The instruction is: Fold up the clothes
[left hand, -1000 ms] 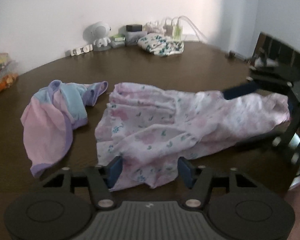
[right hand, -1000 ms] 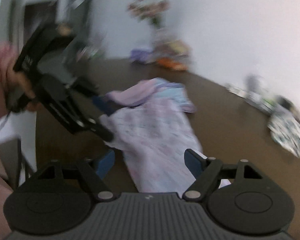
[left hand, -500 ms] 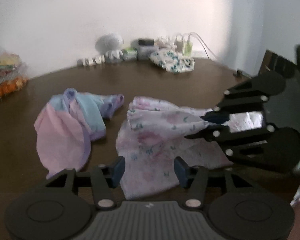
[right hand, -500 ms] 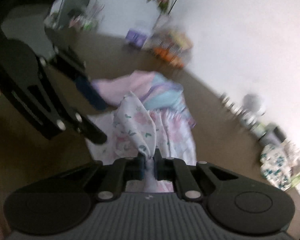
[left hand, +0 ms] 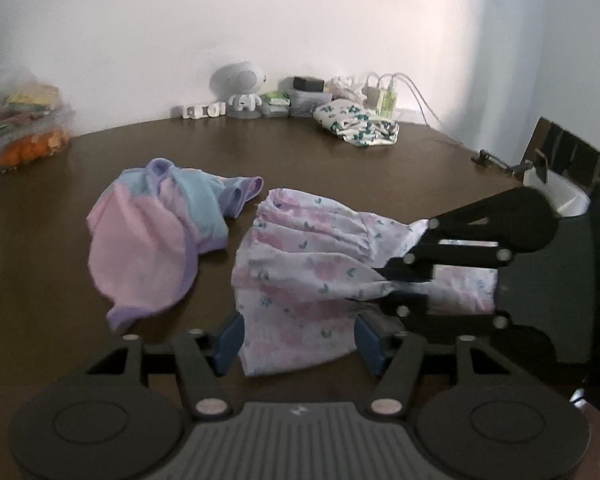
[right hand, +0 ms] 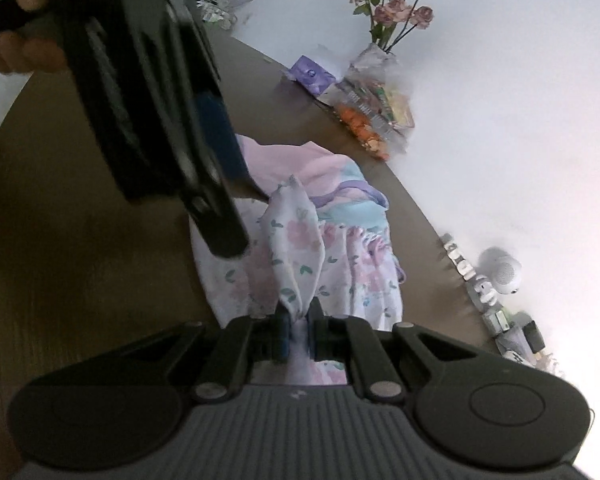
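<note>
A pink floral garment (left hand: 300,264) lies crumpled on the dark wooden table (left hand: 340,168). Its near edge sits between the blue pads (left hand: 228,340) of my left gripper (left hand: 298,340), which is open. My right gripper (right hand: 298,332) is shut on a bunched fold of the floral garment (right hand: 296,240) and holds it raised. In the left wrist view the right gripper (left hand: 380,286) comes in from the right, over the cloth. A pink, blue and purple garment (left hand: 160,236) lies to the left, apart from both grippers. The left gripper (right hand: 236,208) fills the upper left of the right wrist view.
Along the wall stand a white toy robot (left hand: 242,84), chargers with cables (left hand: 384,96) and a folded green-print cloth (left hand: 356,126). A bag of oranges and snacks (left hand: 28,120) sits at the far left, with a vase of flowers (right hand: 392,12) behind it. A hand (right hand: 24,20) holds the left gripper.
My right gripper went from open to shut on the floral garment and pulled a fold up and toward the left gripper. The left gripper stayed open over the near edge.
</note>
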The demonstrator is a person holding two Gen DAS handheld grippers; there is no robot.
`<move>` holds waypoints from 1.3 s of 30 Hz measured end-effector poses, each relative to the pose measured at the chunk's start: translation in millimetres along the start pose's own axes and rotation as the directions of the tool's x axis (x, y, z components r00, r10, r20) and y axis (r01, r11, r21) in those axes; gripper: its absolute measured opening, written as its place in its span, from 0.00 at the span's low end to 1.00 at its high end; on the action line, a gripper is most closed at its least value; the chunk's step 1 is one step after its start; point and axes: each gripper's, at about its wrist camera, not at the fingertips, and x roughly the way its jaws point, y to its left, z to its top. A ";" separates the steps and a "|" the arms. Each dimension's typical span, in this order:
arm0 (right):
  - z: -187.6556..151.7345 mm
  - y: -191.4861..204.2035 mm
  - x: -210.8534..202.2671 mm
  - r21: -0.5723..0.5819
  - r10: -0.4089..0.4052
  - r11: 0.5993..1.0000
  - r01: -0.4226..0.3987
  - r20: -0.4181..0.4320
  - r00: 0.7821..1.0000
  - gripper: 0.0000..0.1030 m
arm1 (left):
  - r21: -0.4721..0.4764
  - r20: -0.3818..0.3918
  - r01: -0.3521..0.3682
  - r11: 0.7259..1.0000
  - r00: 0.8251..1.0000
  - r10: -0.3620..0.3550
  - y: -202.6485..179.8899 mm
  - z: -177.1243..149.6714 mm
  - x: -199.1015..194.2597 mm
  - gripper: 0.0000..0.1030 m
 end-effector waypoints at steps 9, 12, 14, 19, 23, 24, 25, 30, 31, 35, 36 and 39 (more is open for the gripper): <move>-23.9 -62.9 -53.4 0.430 0.183 0.870 -0.243 0.176 0.967 0.58 | -0.093 0.169 0.030 0.995 0.985 -0.014 1.9 27.7 -18.7 0.64; -57.0 -89.5 -93.4 0.561 0.107 0.802 -0.207 0.206 0.973 0.60 | -0.065 0.170 0.065 0.996 0.984 -0.053 -13.9 43.3 -1.7 0.63; -80.3 -98.9 -109.1 0.609 0.005 0.790 -0.076 0.117 0.993 0.59 | -0.027 0.145 0.112 0.993 0.984 -0.107 -29.2 47.3 17.0 0.62; -124.6 -106.6 -102.6 0.690 0.008 0.723 0.012 -0.026 1.000 0.48 | 0.101 0.046 0.191 0.976 0.979 -0.197 -79.7 46.6 73.0 0.52; -135.4 -94.9 -88.6 0.661 0.065 0.750 0.008 -0.085 0.994 0.47 | 0.108 0.014 0.117 0.987 0.993 -0.120 -80.7 38.9 89.8 0.51; -138.3 -92.6 -86.4 0.654 0.075 0.757 0.006 -0.095 0.993 0.48 | 0.110 0.006 0.098 0.989 0.995 -0.100 -80.7 36.9 93.8 0.51; -141.8 -91.6 -86.1 0.663 0.080 0.749 -0.005 -0.082 0.993 0.48 | 0.111 -0.001 0.080 0.991 0.997 -0.080 -80.7 34.9 97.9 0.50; -163.4 -98.7 -101.1 0.700 0.099 0.714 -0.020 -0.073 0.992 0.54 | 0.071 -0.020 0.070 0.995 0.997 -0.069 -68.0 33.0 93.9 0.44; -166.4 -100.6 -104.4 0.708 0.103 0.706 -0.023 -0.071 0.992 0.54 | 0.069 -0.006 0.082 0.994 0.997 -0.082 -67.6 36.8 89.5 0.45; -166.0 -112.1 -122.8 0.733 0.020 0.681 -0.010 -0.004 1.000 0.54 | 0.100 0.075 0.157 0.983 0.984 -0.164 -75.6 59.1 75.1 0.48; -163.7 -114.9 -124.1 0.730 -0.005 0.683 0.014 -0.014 1.000 0.54 | 0.114 0.068 0.157 0.981 0.984 -0.165 -78.8 65.5 79.8 0.48; -162.2 -121.0 -119.9 0.715 -0.057 0.692 0.098 -0.081 0.995 0.54 | 0.154 -0.012 0.156 0.976 0.988 -0.156 -87.2 77.1 111.1 0.11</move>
